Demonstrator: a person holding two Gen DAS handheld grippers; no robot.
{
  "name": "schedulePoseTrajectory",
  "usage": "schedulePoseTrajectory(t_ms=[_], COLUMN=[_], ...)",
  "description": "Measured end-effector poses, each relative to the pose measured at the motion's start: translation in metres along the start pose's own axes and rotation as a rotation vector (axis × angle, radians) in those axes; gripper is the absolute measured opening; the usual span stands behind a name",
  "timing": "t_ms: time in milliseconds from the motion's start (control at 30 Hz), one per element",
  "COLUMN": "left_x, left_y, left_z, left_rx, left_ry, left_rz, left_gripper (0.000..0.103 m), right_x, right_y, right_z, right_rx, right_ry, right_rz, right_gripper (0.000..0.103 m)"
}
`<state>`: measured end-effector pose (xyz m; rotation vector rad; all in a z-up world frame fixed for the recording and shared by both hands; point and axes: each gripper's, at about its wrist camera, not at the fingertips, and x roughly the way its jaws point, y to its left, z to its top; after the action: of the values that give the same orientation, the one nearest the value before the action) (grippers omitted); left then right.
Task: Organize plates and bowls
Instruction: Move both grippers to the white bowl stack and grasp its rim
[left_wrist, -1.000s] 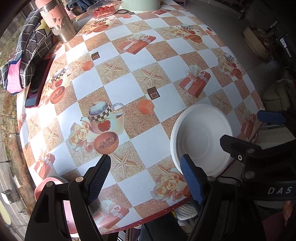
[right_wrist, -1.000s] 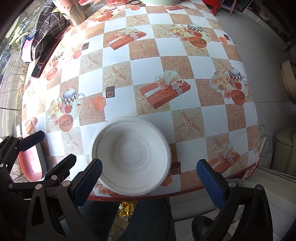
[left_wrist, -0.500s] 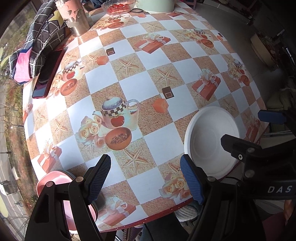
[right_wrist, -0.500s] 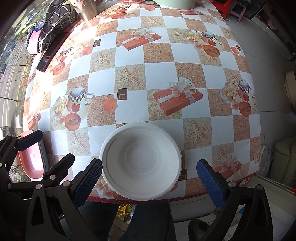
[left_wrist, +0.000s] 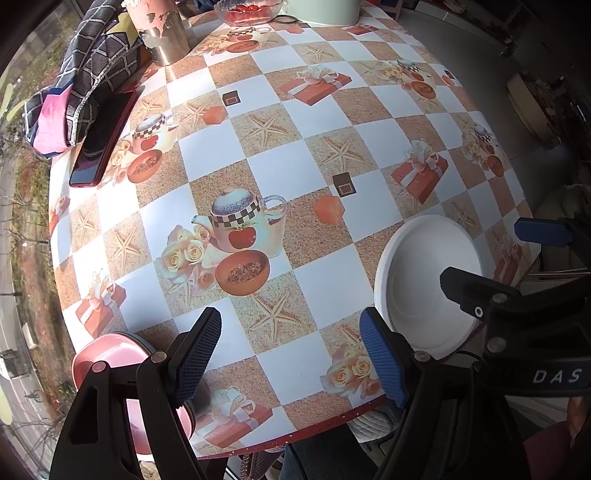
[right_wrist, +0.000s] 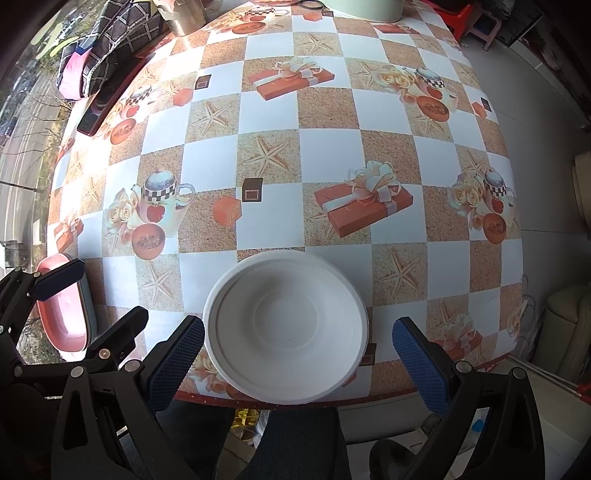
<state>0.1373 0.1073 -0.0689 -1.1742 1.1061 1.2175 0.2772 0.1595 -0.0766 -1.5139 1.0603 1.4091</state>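
Right wrist view: white bowl at near table edge betw wide-open, empty right fingers; lower w/ one finger inside rim, then close gently; left fingers open, empty too.

Left hand-held gripper and right hand-held gripper side by side, jaws wide apart, both empty.

Sunlit round table in chequered printed cloth; grey tiled floor; cream sofa beside.
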Motion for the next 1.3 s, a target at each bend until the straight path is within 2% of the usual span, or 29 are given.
schedulePoseTrajectory(t_ms=[267, 533, 867, 1300], left_x=[0.003, 0.011, 0.033, 0.086], left_y=[-0.008, -0.029, -0.051, -0.062], left_z=[0.001, 0.004, 0.006, 0.008], left_rx=[0.012, 0.054, 0.076, -0.014], left_ry=[0.009, 0.036, 0.096, 0.180], left_rz=[-0.007, -0.015, -0.028, -0.020], left_gripper=[0.080, 0.080, 0.080, 0.080], right_x=[0.002, 0.008, 0.036, 0.091], right_y=[-0.012, -0.052, -0.088, -0.095], right_z=[-0.005, -0.015, -0.036, -0.037], right_rx=[0.028, 0.148, 0.239, 0.211], right_ry=[0.007, 0.026, 0.106, 0.171], right_rz=[0.001, 0.005, 0.022, 0.050], right_gripper=[0.102, 0.102, 0.102, 0.102])
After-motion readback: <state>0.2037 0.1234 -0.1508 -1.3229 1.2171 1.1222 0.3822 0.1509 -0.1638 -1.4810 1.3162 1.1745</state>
